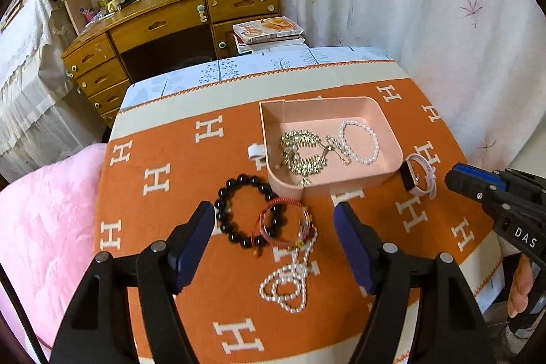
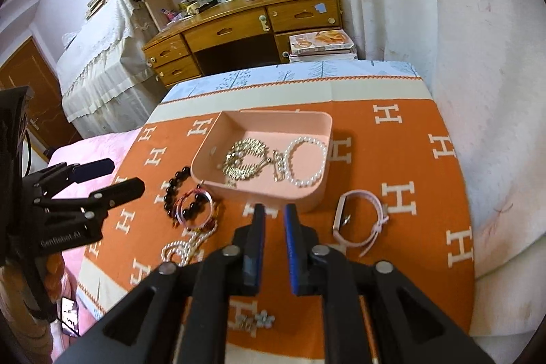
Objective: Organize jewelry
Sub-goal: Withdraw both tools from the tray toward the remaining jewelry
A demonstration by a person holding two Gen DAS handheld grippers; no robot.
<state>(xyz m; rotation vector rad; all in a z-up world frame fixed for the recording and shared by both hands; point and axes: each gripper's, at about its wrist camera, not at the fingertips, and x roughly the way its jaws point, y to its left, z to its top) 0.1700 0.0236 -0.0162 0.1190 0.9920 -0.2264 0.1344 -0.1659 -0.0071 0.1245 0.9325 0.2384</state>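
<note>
A pink tray [image 1: 385,111] [image 2: 320,193] on the orange cloth holds a gold necklace [image 1: 300,149] [image 2: 244,157] and a pearl bracelet [image 1: 361,142] [image 2: 307,166]. In front of it lie a black bead bracelet [image 1: 225,217], a red cord bracelet [image 1: 283,220] overlapping it, and a pearl necklace [image 1: 290,285]. My left gripper [image 1: 273,210] hangs above these with its jaws wide open and nothing held. A pink-strapped watch [image 2: 358,217] lies right of the tray. My right gripper [image 2: 274,208] hovers by the tray's near wall, its jaws a narrow gap apart and empty.
A small white piece [image 1: 256,152] lies left of the tray. Small flower-shaped pieces [image 2: 259,321] sit near the cloth's front edge. A pink blanket [image 1: 44,227] lies to the left. A wooden desk [image 1: 163,23] and stacked books [image 1: 269,31] stand behind, with a curtain [image 1: 443,5] on the right.
</note>
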